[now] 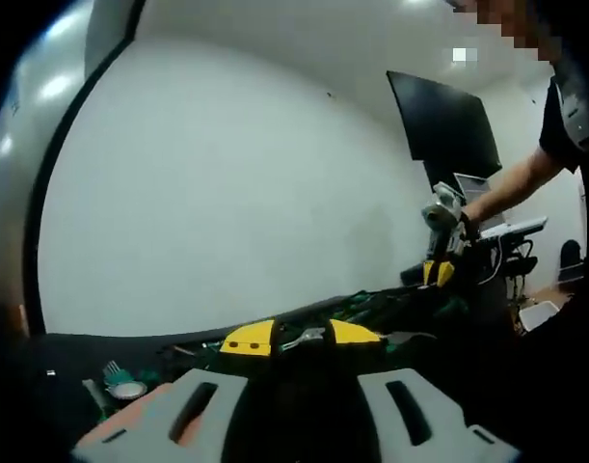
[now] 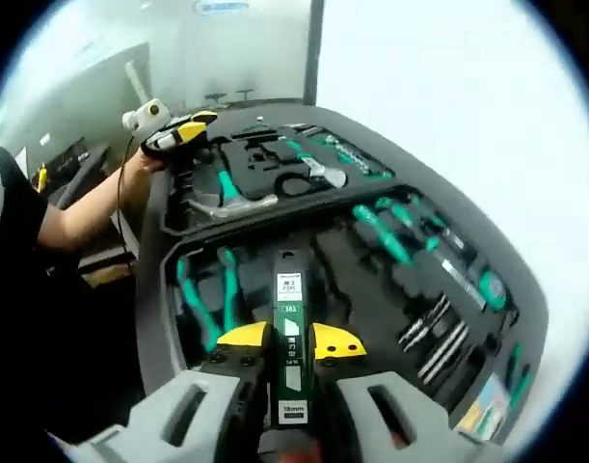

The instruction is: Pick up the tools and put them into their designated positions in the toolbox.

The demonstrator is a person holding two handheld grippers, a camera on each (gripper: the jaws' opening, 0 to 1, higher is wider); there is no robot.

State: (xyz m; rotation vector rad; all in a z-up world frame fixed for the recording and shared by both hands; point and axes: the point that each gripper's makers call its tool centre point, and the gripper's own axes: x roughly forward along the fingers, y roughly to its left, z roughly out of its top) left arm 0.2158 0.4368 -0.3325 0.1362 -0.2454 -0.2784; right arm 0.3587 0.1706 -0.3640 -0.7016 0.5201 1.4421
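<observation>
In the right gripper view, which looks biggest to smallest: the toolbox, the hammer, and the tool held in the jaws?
1. Toolbox, by far.
2 and 3. Held tool and hammer look alike; the held tool's nearness to the camera makes ranking unsure.

Grey claw (yellow-tipped), person's black short sleeve

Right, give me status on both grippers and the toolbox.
Right gripper shut on boxed tool over toolbox. Left gripper looks empty, jaw state unclear. Nothing blocking.
</observation>
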